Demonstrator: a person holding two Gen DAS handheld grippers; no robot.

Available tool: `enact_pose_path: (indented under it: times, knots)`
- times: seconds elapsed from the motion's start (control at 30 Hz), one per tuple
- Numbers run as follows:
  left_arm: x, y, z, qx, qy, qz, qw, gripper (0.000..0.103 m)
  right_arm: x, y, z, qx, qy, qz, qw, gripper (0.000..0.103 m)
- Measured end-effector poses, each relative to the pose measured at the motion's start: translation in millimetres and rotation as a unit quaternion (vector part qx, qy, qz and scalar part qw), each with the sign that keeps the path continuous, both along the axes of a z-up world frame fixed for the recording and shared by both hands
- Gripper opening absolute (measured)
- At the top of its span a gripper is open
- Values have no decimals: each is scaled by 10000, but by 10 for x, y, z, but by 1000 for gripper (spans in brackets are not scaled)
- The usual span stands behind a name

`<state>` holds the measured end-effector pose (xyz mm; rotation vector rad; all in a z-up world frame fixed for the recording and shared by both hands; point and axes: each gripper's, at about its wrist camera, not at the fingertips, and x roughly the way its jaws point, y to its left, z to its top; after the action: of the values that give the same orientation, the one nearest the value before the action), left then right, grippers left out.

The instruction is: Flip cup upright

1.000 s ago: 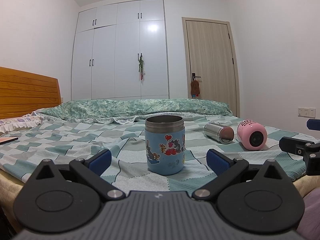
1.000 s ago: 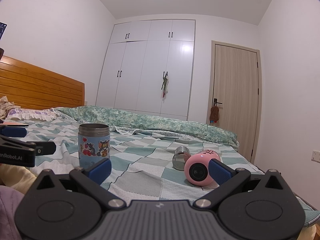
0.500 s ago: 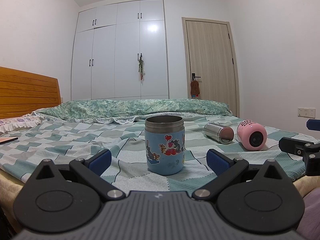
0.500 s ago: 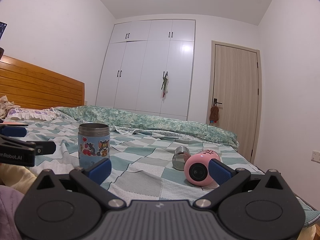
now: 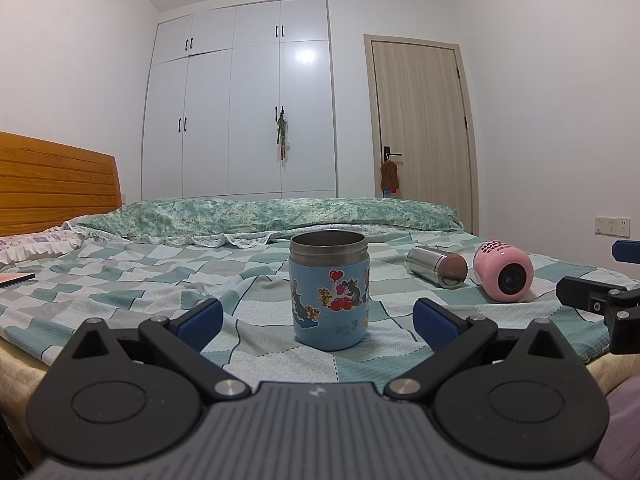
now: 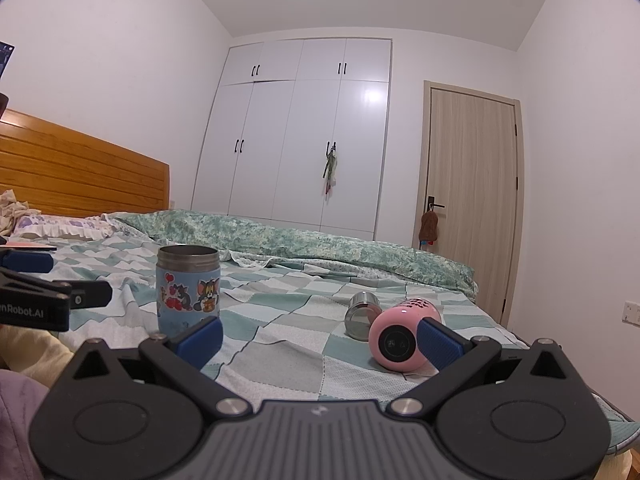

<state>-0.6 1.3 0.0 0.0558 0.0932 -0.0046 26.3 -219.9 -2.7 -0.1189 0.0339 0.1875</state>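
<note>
A blue cartoon-printed cup [image 5: 330, 292] with a steel rim stands upright on the checked bedsheet, mouth up; it also shows in the right wrist view [image 6: 188, 286]. A pink cup [image 5: 503, 271] lies on its side to the right, next to a steel cup [image 5: 437, 266] also on its side. In the right wrist view the pink cup [image 6: 400, 334] lies just ahead of the right finger, the steel cup [image 6: 362, 314] behind it. My left gripper [image 5: 318, 320] is open, short of the blue cup. My right gripper [image 6: 320, 338] is open and empty.
The bed [image 5: 120, 280] carries a green folded quilt [image 5: 260, 214] at the back and a wooden headboard [image 5: 56, 180] at left. A white wardrobe [image 5: 240, 112] and a door [image 5: 420, 136] stand behind. A flat object [image 5: 14, 279] lies at far left.
</note>
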Motion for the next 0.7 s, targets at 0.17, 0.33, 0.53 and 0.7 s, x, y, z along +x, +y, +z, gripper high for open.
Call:
enact_pose_path:
  times: [0.17, 0.33, 0.53, 0.7]
  knots:
    - [0, 0, 0, -4, -1, 2, 10000, 103, 1, 1, 0, -2, 0, 1, 10000, 103]
    - [3, -25, 20, -4, -2, -3, 10000, 103, 1, 2, 0, -5, 2, 0, 10000, 103]
    - [3, -25, 21, -6, 1, 0, 10000, 103, 2, 2, 0, -6, -1, 1, 10000, 103]
    - [3, -26, 22, -8, 1, -2, 10000, 103, 2, 2, 0, -8, 1, 1, 10000, 103]
